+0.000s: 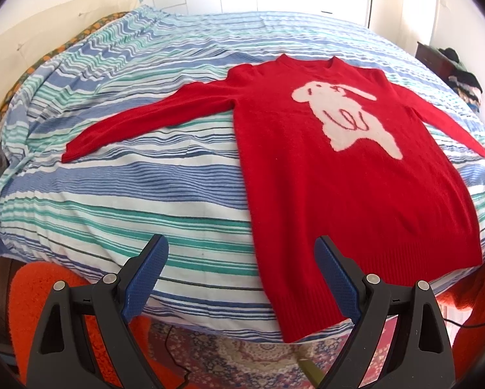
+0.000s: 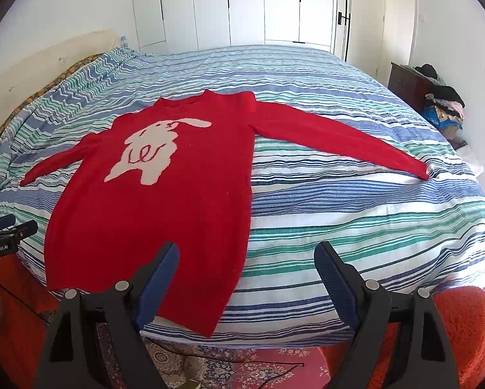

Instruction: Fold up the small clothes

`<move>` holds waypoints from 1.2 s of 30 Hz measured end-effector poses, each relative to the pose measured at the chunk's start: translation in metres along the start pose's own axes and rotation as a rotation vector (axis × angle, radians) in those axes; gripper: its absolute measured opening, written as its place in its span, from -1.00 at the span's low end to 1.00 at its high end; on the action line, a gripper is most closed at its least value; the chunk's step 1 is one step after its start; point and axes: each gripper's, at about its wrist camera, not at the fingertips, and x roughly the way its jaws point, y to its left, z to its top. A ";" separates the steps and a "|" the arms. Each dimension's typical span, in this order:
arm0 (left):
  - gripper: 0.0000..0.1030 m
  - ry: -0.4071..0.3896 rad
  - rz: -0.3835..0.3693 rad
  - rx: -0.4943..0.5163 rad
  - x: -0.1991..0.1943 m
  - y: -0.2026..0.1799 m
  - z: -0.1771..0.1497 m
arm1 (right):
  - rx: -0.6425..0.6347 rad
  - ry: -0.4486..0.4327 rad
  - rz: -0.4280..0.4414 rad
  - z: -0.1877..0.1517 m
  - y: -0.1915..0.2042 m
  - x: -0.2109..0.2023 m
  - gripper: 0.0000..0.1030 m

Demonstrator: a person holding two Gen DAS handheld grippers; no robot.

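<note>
A red sweater (image 1: pixel 339 178) with a white animal figure lies flat and face up on the striped bedspread, both sleeves spread out to the sides. Its hem hangs over the near edge of the bed. My left gripper (image 1: pixel 241 249) is open above the near bed edge, just left of the hem's left corner, holding nothing. In the right wrist view the sweater (image 2: pixel 184 201) fills the left half. My right gripper (image 2: pixel 245 256) is open over the hem's right corner, with nothing between its blue pads. The left gripper (image 2: pixel 5 230) shows at the left edge.
The bed (image 2: pixel 356 227) with its blue, green and white striped cover fills both views. An orange fluffy cloth (image 2: pixel 466 330) drapes at the near edge. A dark nightstand with piled clothes (image 2: pixel 437 103) stands at the right. White wardrobe doors (image 2: pixel 242 6) line the far wall. Patterned rug below.
</note>
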 end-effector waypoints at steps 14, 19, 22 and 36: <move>0.80 -0.003 -0.001 0.000 0.000 0.000 0.000 | -0.002 0.005 -0.001 -0.001 -0.001 0.001 0.65; 0.80 0.004 0.000 -0.005 0.003 0.001 0.000 | -0.004 0.015 0.000 -0.002 -0.001 0.003 0.65; 0.80 0.013 0.005 0.003 0.006 -0.001 0.000 | -0.005 0.017 0.011 -0.001 -0.001 0.003 0.65; 0.80 0.050 0.017 -0.045 0.018 0.005 -0.001 | 0.896 0.018 0.225 0.057 -0.302 0.072 0.65</move>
